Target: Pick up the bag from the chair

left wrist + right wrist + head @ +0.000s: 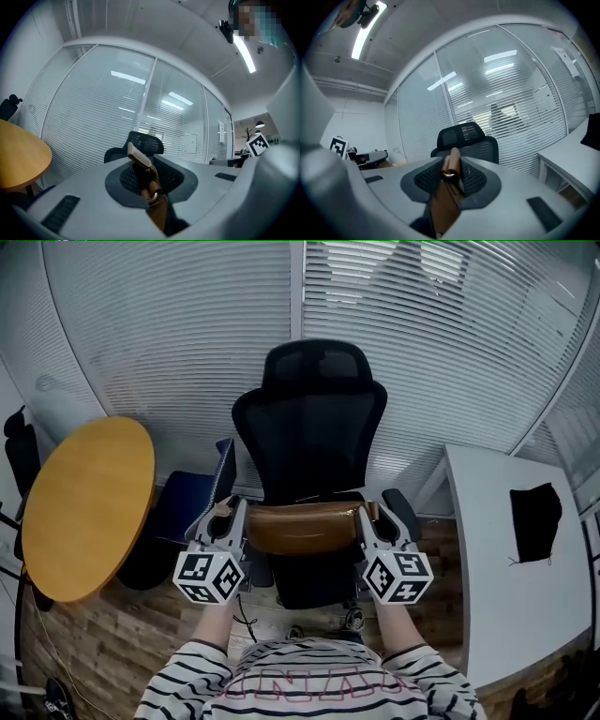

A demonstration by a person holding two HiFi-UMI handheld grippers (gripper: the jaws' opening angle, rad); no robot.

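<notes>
A brown leather bag (302, 528) hangs level between my two grippers, in front of the black office chair (311, 432) and above its seat. My left gripper (225, 518) is shut on the bag's left end, where a brown strap with a brass ring (149, 183) sticks up between the jaws. My right gripper (369, 518) is shut on the bag's right end; its strap and ring (449, 174) show between the closed jaws. The chair's backrest (465, 140) stands behind the bag in both gripper views.
A round wooden table (86, 507) stands at the left, with a dark blue box (190, 502) between it and the chair. A white desk (514, 563) with a black cloth (536, 519) lies at the right. Glass walls with blinds (169, 343) close the back.
</notes>
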